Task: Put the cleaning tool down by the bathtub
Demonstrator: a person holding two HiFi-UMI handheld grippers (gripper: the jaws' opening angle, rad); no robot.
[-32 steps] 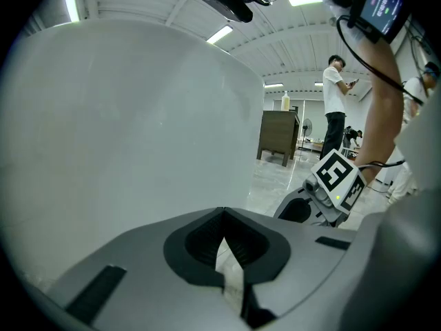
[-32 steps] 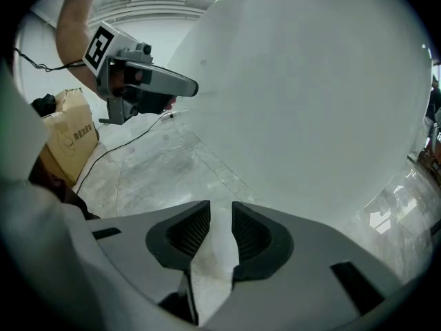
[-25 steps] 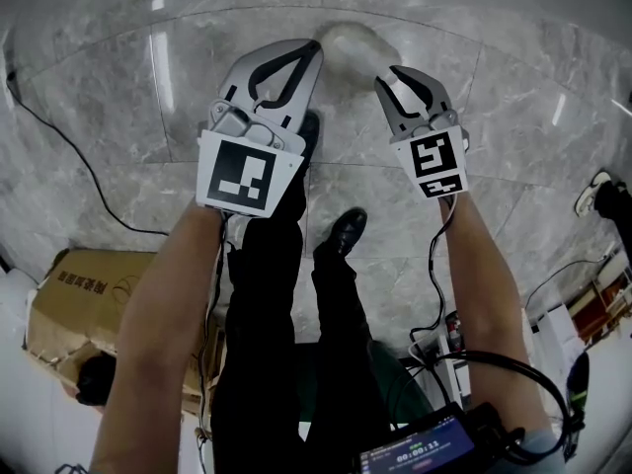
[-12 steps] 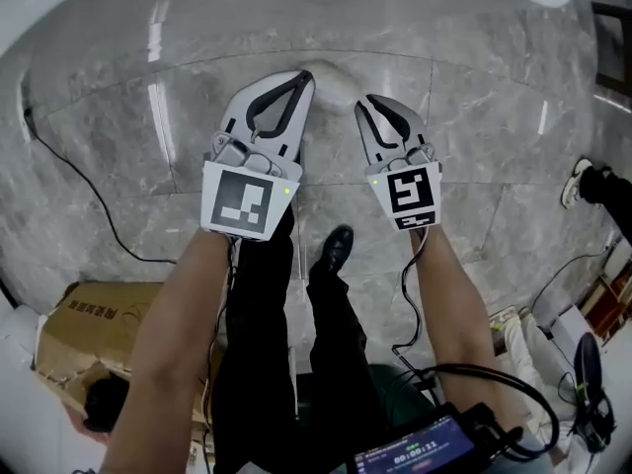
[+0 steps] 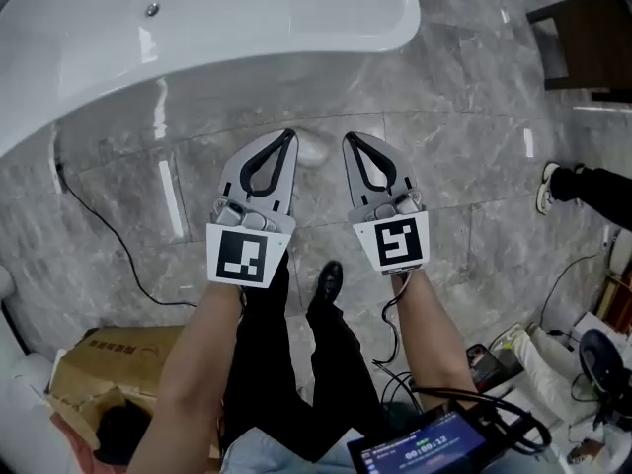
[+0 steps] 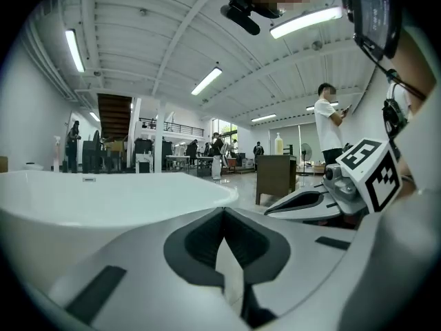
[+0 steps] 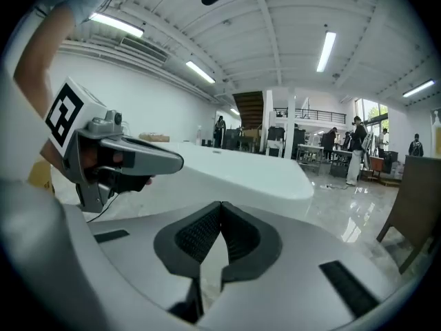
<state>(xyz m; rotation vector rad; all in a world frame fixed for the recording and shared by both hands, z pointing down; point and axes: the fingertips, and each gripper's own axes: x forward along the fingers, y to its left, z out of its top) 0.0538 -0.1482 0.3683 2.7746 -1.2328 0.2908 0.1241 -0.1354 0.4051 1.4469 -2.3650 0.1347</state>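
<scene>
Touching at their tips, the jaws of the left gripper point(image 6: 222, 214) are closed with nothing between them. The jaws of the right gripper point(image 7: 220, 205) are closed the same way and hold nothing too. Both grippers point down and forward, side by side, a little apart. On the floor point(image 5: 464, 166) between their tips lies the cleaning tool point(image 5: 314, 150), a small pale lump. No jaw is touching it. The grey stone floor is shiny. The big white bathtub point(image 5: 247, 28) is just past the tool, near it but not touching. A black cable point(image 5: 99, 235) runs over the floor on the left. Lower down, one black shoe point(image 5: 326, 282) and a brown cardboard box point(image 5: 109, 363) can be seen.
</scene>
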